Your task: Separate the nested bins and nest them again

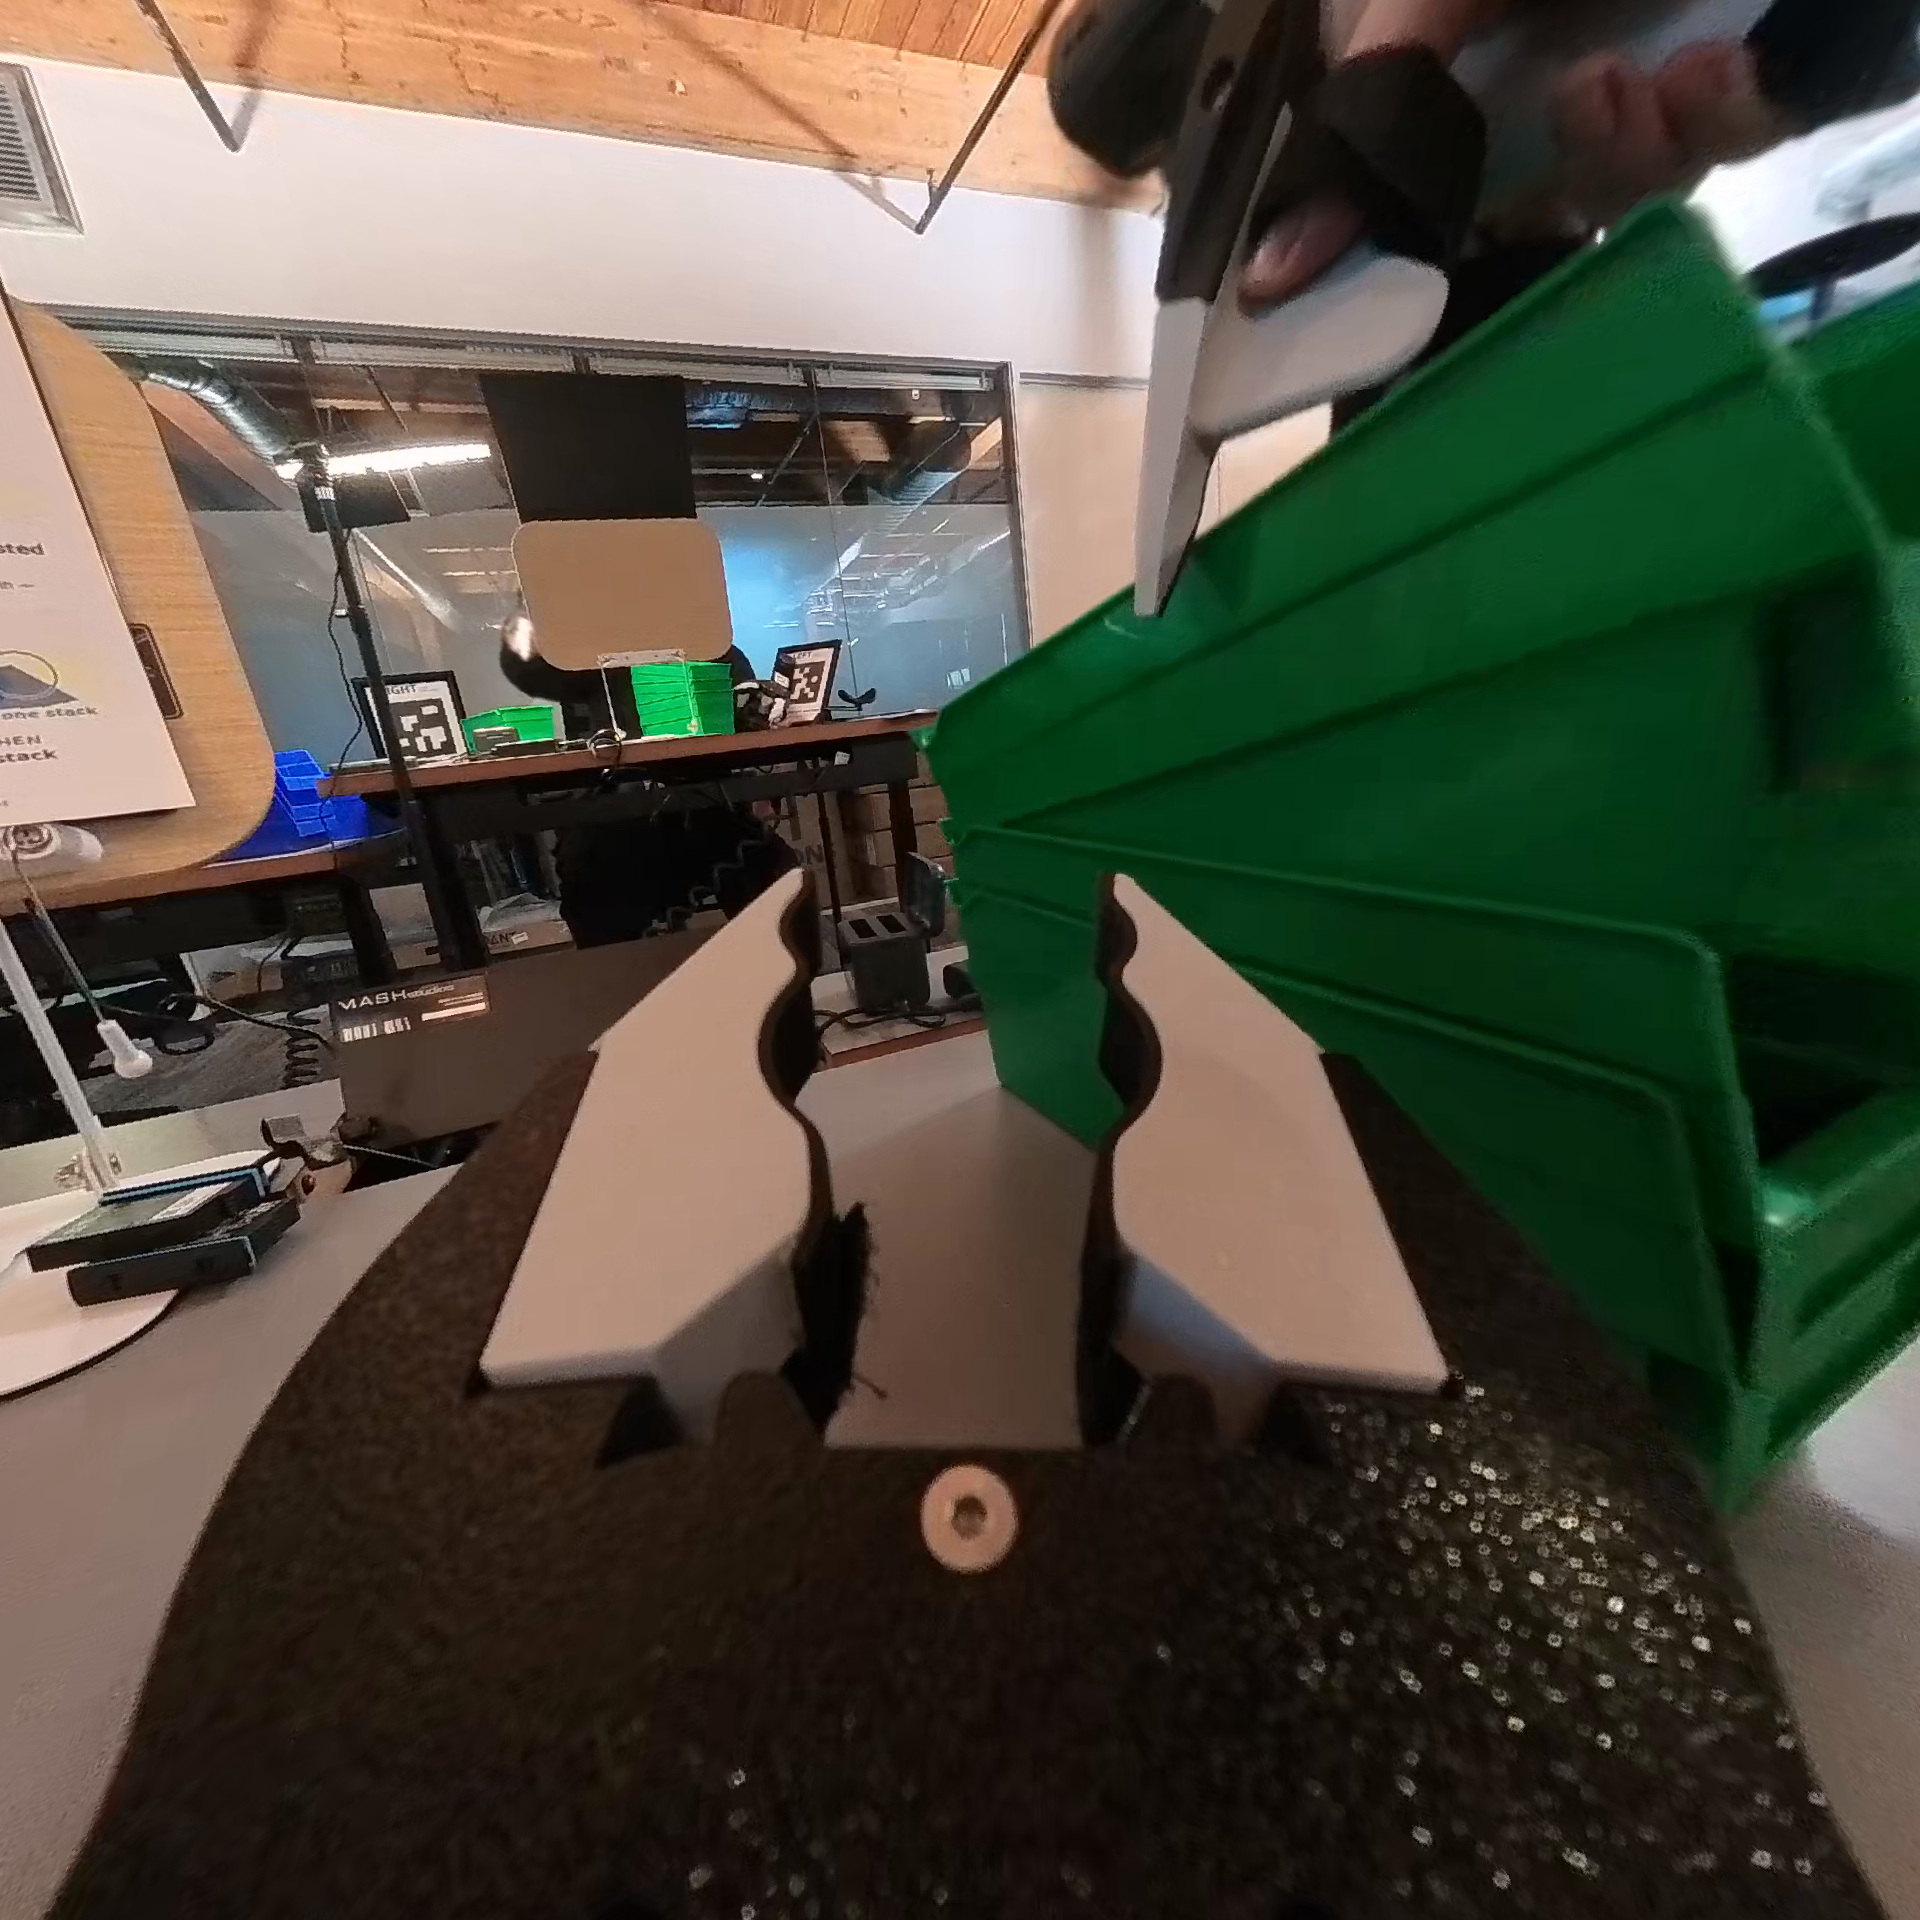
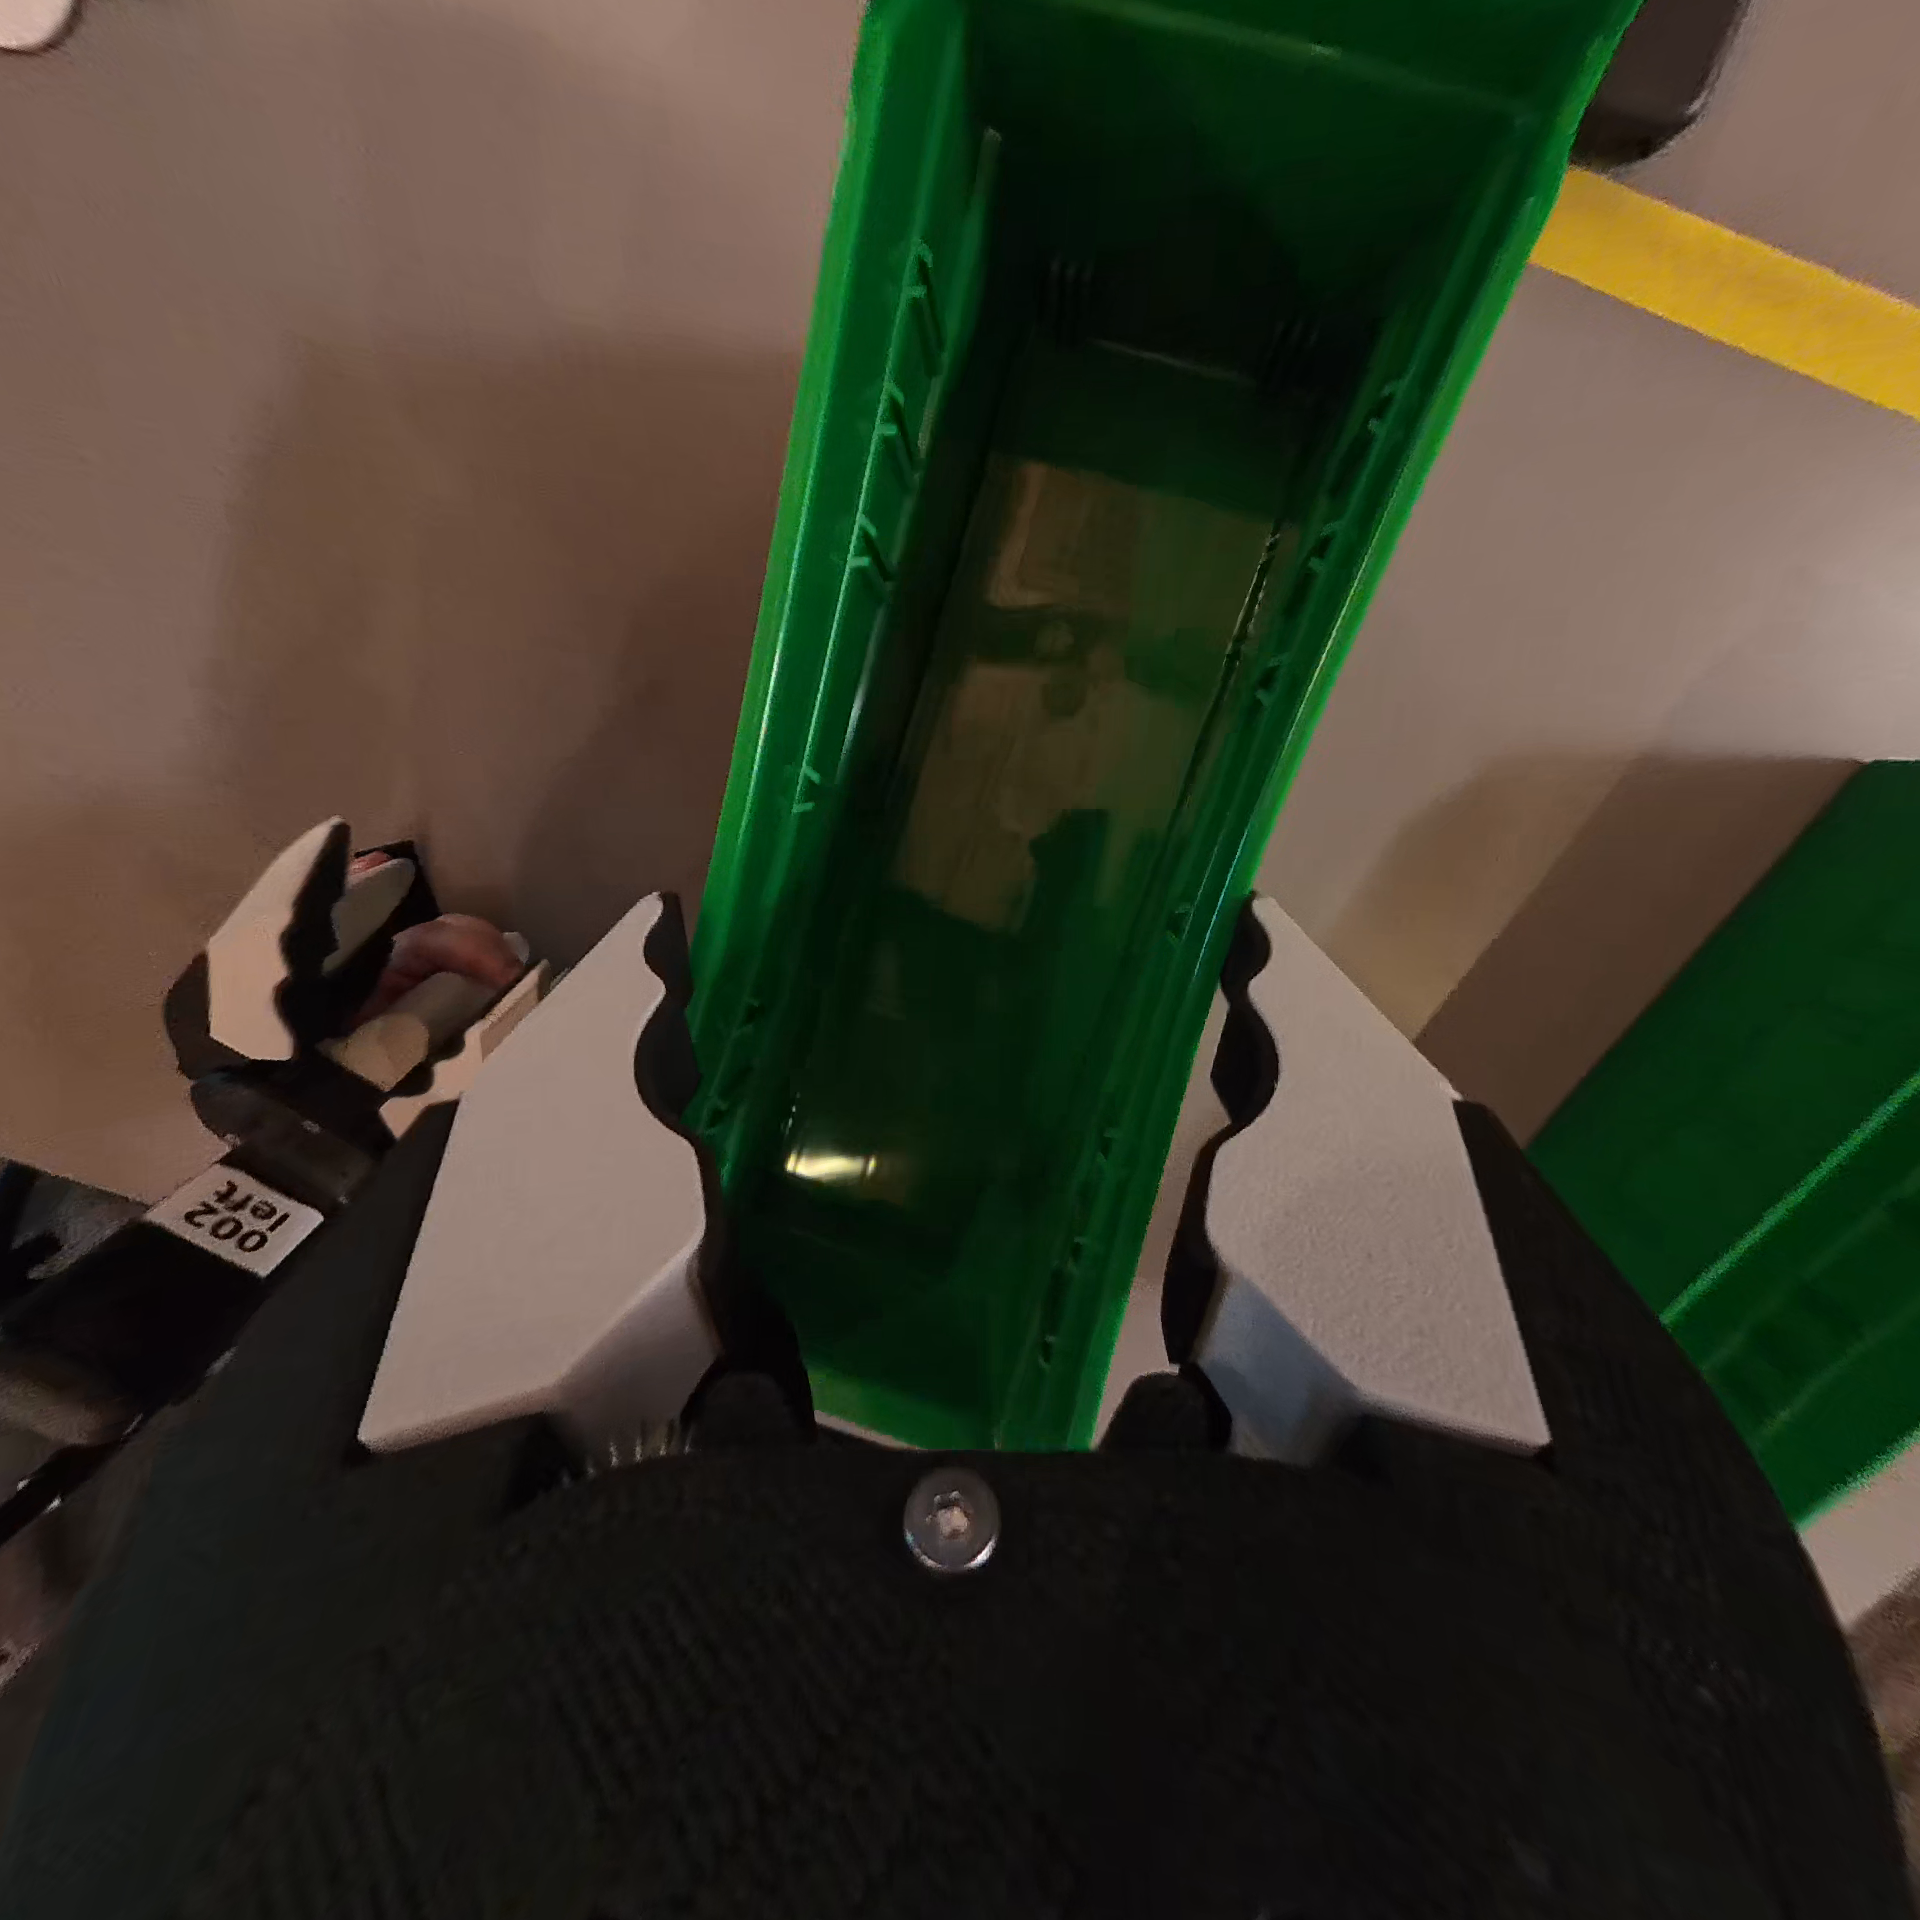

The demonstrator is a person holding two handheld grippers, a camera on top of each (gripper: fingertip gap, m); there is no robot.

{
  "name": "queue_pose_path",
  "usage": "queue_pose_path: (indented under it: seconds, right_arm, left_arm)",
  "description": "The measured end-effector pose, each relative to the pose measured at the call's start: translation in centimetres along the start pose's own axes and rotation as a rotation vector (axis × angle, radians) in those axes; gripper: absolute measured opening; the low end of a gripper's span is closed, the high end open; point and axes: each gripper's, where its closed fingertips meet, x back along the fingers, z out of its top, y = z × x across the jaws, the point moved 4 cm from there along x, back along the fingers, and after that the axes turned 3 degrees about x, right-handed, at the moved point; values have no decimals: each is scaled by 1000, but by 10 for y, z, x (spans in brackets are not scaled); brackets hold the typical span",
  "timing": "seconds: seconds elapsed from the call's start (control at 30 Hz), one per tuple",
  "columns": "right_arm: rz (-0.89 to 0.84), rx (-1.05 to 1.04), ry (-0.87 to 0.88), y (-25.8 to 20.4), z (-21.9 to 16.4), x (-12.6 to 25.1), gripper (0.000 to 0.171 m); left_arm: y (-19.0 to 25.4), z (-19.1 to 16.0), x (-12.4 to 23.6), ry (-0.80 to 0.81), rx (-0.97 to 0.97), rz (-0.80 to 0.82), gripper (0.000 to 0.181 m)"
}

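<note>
Green bin [image 2: 1081, 727] sits between spread right gripper [image 2: 956, 935] jaws; left gripper [image 1: 956, 904] spread, empty.

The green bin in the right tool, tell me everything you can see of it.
The green bin is a long, narrow open-top container of glossy, hard-looking plastic, empty inside, with small ribs along both inner side walls and a reflective floor. It runs lengthwise away from the right tool, whose two fingers straddle its near end; the left finger touches the outer wall, while contact on the other side is unclear. From the left wrist view it appears tilted above other green bins.
</note>
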Motion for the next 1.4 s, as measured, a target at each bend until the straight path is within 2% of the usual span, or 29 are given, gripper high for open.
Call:
queue_pose_path:
  seconds: [0.03,0.2,0.33,0.43,0.53,0.7,0.93,1.17,1.27,1.33,1.4]
  right_arm:
    - [3,2,7,0,1,6,100]
    - [25,1,113,10,12,54,102]
    - [13,-17,198,36,9,94,103]
    - [-14,-53,245,65,0,108,103]
    - [-42,-95,235,95,-16,95,104]
    - [-6,-183,190,130,-42,42,104]
    - [-42,-201,127,151,-71,-30,108]
    - [-62,-182,68,159,-97,-74,123]
    - [-10,-173,155,155,-92,-66,132]
    - [-13,-144,216,153,-88,-46,145]
    - [4,-109,304,144,-81,-21,147]
  left_arm:
    - [0,0,0,0,-1,-1,50]
    - [0,0,0,0,1,-3,50]
    - [1,1,1,2,3,-3,50]
    - [1,0,0,0,8,-5,50]
    - [0,-2,-1,-3,5,1,50]
    - [-2,-3,-1,-5,15,7,50]
    - [-1,-2,-1,-6,7,1,50]
    - [0,-3,-1,-8,10,-3,50]
    - [0,-3,-1,-9,7,-4,50]
    - [-2,-2,-1,-5,6,2,50]
    - [-5,0,0,1,6,14,51]
